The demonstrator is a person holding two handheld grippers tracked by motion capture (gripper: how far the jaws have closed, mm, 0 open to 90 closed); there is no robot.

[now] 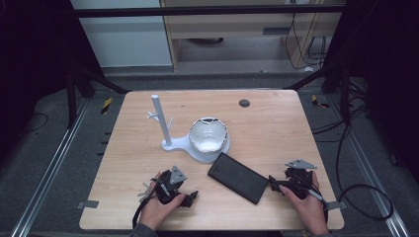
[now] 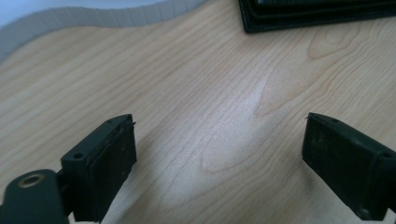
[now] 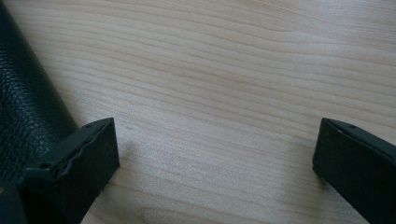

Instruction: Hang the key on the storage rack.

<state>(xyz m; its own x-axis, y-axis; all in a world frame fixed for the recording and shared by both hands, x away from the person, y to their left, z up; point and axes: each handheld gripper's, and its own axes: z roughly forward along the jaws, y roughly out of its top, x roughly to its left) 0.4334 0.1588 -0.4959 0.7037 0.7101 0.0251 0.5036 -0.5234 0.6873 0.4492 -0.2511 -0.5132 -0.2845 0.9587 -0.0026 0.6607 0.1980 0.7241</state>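
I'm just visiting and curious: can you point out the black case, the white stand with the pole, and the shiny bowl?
black case [image 1: 238,177], high view, middle of its flat top.
white stand [image 1: 161,120], high view, midway up its upright pole.
shiny bowl [image 1: 208,136], high view, its inner surface.

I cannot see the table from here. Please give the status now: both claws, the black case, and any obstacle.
Left claw open, empty, low over wood. Right claw open, empty, beside black case. Case flat between both. White stand with bowl behind it, apart.

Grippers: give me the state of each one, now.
Left gripper: open, holding nothing, bare table between the jaws.
Right gripper: open, holding nothing, beside the black leather case.
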